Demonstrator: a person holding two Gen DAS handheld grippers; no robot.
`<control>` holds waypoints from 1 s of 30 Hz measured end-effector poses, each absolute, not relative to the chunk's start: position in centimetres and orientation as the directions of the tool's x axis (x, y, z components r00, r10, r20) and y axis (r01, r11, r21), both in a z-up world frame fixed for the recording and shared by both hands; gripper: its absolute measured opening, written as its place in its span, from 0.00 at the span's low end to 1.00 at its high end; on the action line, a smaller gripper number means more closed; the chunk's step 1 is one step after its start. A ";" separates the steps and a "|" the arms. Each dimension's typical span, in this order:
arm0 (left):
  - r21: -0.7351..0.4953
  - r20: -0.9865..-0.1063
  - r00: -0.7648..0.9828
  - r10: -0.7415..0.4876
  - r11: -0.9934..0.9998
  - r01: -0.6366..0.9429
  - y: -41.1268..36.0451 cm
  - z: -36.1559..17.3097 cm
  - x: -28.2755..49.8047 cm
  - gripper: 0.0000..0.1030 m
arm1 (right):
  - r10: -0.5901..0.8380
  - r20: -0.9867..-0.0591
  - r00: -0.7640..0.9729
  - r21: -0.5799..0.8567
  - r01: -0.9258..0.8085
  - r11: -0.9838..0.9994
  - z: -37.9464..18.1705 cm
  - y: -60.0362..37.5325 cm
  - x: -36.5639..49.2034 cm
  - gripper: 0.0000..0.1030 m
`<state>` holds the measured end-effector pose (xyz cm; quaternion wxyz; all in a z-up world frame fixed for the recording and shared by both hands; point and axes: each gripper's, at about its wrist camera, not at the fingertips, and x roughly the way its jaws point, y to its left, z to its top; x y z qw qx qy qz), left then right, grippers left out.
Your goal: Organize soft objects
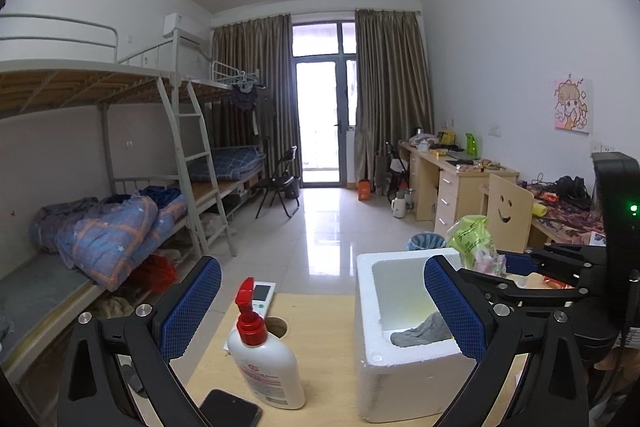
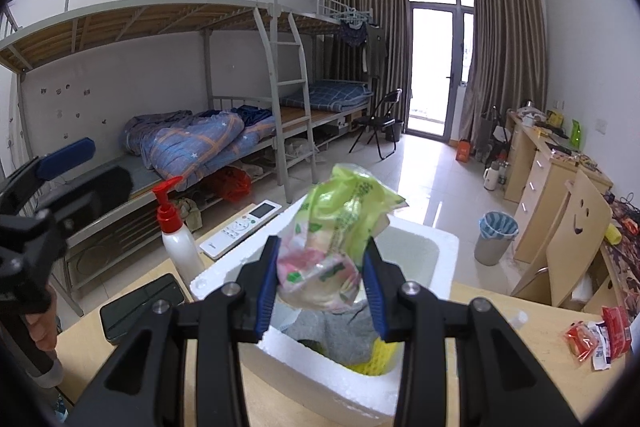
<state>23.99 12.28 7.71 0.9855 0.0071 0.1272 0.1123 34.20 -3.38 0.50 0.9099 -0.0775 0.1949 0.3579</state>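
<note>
Your right tool (image 2: 322, 281) pinches the green plastic bag (image 2: 340, 239) above the foam box (image 2: 440, 247), ready to drop; your left tool (image 1: 322, 311) waits wide open, holding nothing.

Your way into the foam box (image 2: 416, 247) is open from above, though a grey cloth (image 2: 344, 337) covers its floor. A pump bottle (image 2: 180, 243), remote (image 2: 240, 229) and phone (image 2: 140, 307) crowd its left side.
</note>
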 end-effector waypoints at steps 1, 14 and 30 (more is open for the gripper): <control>0.044 -0.248 0.942 0.227 0.974 -0.223 12.3 7.7 24.0 0.99 | 0.620 -0.415 0.665 -0.001 -0.682 0.731 0.4 -3.3 34.3 0.42; 0.045 -0.260 0.934 0.245 0.969 -0.242 12.9 7.6 23.9 0.99 | 0.605 -0.431 0.670 -0.007 -0.673 0.740 0.2 -2.7 35.3 0.63; 0.019 -0.255 0.937 0.240 0.970 -0.243 13.3 7.9 22.9 0.99 | 0.579 -0.422 0.698 0.020 -0.632 0.775 0.7 -4.2 34.7 1.00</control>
